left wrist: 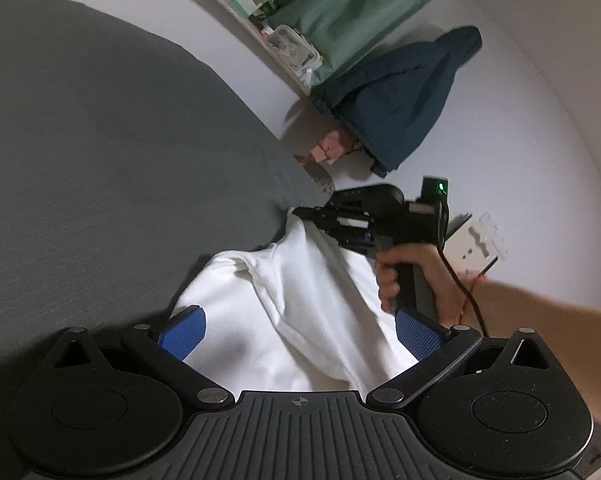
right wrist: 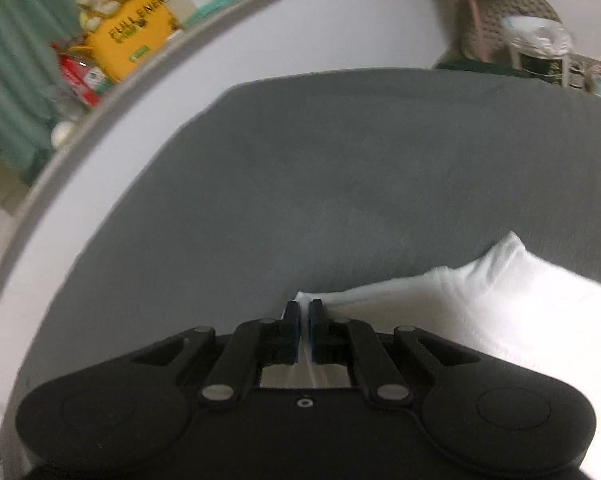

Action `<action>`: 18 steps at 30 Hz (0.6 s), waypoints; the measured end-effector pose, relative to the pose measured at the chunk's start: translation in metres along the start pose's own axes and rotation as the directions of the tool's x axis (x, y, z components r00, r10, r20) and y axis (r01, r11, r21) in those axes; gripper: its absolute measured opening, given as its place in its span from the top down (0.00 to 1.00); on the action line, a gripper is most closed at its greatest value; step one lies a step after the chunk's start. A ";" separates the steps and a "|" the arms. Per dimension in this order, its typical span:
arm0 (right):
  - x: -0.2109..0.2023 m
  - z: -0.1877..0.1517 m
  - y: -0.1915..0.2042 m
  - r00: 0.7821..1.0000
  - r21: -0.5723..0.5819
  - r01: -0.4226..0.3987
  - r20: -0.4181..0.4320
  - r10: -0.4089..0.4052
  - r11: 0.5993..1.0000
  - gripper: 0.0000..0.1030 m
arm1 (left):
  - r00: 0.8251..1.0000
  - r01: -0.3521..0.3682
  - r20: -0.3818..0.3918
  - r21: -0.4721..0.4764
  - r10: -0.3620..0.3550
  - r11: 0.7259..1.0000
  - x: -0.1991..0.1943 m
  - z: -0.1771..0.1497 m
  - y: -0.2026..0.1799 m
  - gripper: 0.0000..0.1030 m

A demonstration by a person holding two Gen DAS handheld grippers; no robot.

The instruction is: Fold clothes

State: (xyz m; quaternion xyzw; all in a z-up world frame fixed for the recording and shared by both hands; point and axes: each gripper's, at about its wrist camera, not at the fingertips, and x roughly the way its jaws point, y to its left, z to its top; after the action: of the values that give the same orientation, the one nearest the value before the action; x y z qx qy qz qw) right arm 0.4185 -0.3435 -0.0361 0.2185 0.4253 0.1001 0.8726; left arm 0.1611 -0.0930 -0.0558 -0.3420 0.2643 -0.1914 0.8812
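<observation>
White garment [left wrist: 300, 300] rumpled on my grey bed sheet [left wrist: 100, 160], creased, one corner lifted at its far edge, near part bunched.

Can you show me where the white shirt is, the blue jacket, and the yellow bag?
white shirt [left wrist: 300, 300]: left wrist view, middle of the cloth.
blue jacket [left wrist: 404, 92]: left wrist view, its hanging body.
yellow bag [right wrist: 136, 40]: right wrist view, its printed front.

A plain white garment [left wrist: 300, 300] lies on the plain dark grey sheet [left wrist: 100, 140], beyond which hang a navy jacket [left wrist: 404, 96] and green curtain [left wrist: 340, 4], near a yellow bag [right wrist: 140, 36] lettered in dark print.
</observation>
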 end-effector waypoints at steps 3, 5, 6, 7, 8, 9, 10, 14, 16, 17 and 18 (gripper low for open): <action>-0.011 0.001 0.006 1.000 -0.019 0.010 0.009 -0.010 1.000 0.59 | 1.000 -0.002 -0.004 -0.002 0.002 1.000 -0.006 0.003 0.002 0.00; -0.026 0.002 0.014 1.000 -0.078 -0.008 0.023 0.010 0.997 0.50 | 1.000 -0.004 0.005 -0.016 0.005 1.000 -0.010 0.004 0.005 0.00; -0.035 0.000 0.016 1.000 -0.089 -0.014 0.021 0.015 0.996 0.50 | 1.000 -0.005 0.009 -0.025 0.005 1.000 -0.011 0.005 0.006 0.00; -0.043 -0.002 0.016 1.000 -0.087 -0.018 0.020 0.020 0.996 0.50 | 1.000 -0.005 0.015 -0.035 0.005 0.999 -0.013 0.007 0.007 0.00; -0.053 -0.006 0.017 0.999 -0.085 -0.025 0.020 0.027 0.996 0.50 | 1.000 -0.002 0.023 -0.049 0.003 0.999 -0.014 0.008 0.009 0.00; -0.065 -0.014 0.017 0.999 -0.081 -0.043 0.022 0.045 0.996 0.50 | 1.000 0.000 0.031 -0.064 0.002 0.998 -0.016 0.009 0.012 0.00; -0.076 -0.021 0.020 0.997 -0.083 -0.071 0.022 0.073 0.994 0.50 | 0.999 0.002 0.040 -0.078 0.001 0.997 -0.017 0.011 0.014 0.00; -0.145 -0.081 0.037 0.990 -0.132 -0.139 0.010 0.142 0.981 0.45 | 0.997 -0.034 0.057 -0.129 0.042 0.991 -0.025 0.020 0.027 0.00; -0.189 -0.121 0.040 0.993 -0.153 -0.108 0.024 0.113 0.982 0.35 | 0.999 0.004 0.048 -0.159 0.004 0.987 -0.023 0.023 0.028 0.00; -0.212 -0.143 0.039 0.996 -0.154 -0.080 0.034 0.086 0.985 0.32 | 0.999 0.023 0.043 -0.172 -0.016 0.985 -0.021 0.024 0.028 0.00; -0.233 -0.166 0.034 0.998 -0.133 -0.048 0.042 0.054 0.990 0.32 | 0.999 0.045 0.034 -0.161 -0.040 0.986 -0.020 0.024 0.025 0.00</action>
State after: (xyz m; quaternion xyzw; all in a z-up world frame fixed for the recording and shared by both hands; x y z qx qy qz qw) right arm 0.1444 -0.3480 0.0528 0.1732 0.3921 0.1454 0.8917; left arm 0.1636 -0.0537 -0.0516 -0.4208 0.2581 -0.1830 0.8502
